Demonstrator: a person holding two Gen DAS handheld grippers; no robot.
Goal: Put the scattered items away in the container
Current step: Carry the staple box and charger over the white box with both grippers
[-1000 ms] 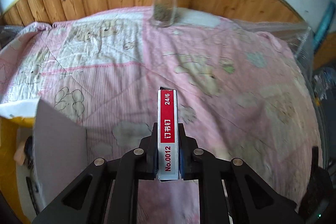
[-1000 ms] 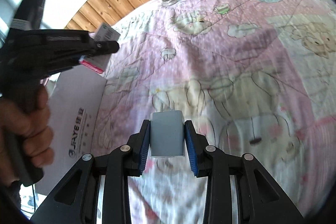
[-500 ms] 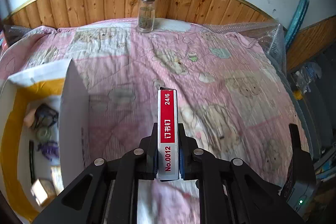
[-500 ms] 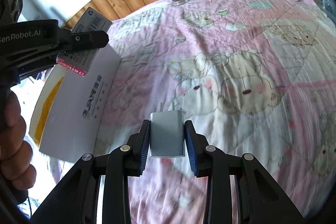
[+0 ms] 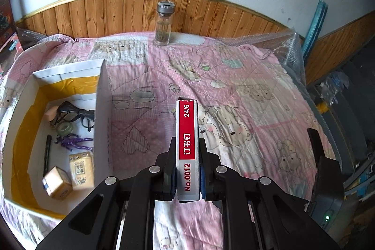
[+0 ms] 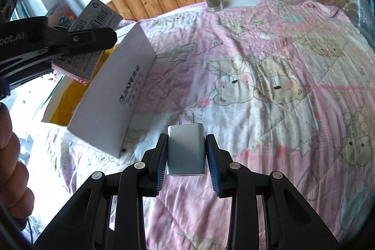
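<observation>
Both views have pulled back from the bed since a second ago, so the box (image 5: 103, 114) that was only a grey wall at the left edge of the left view now shows its whole inside, and the jar (image 5: 163, 25) sits farther off against the wood panelling.

The left gripper (image 5: 187, 176) is closed tight on a staple pack (image 5: 187, 132), a thin red-and-white carton held on edge, its far end sticking out over the pink quilt (image 5: 246, 90). It hangs to the right of the box, not over it. In the right view the same gripper (image 6: 89, 39) comes in from the left with the pack (image 6: 93, 15) above the box's near-right wall (image 6: 117, 100), and a hand (image 6: 11, 156) shows at the left edge.

The right gripper (image 6: 186, 151) is closed on a charger (image 6: 186, 149), white, its two prongs pointing far, held above the quilt just right of the box.

The box is white, lined with yellow, and stands open on the left part of the bed. Inside lie glasses (image 5: 75, 115), a tape roll (image 5: 64, 129), a purple toy (image 5: 72, 141), a black pen (image 5: 47, 154), a tan packet (image 5: 80, 168) and a small carton (image 5: 56, 182).

The jar stands upright at the far edge of the bed, well apart from both grippers. Bubble wrap (image 5: 290, 48) lines the bed's far right side.
</observation>
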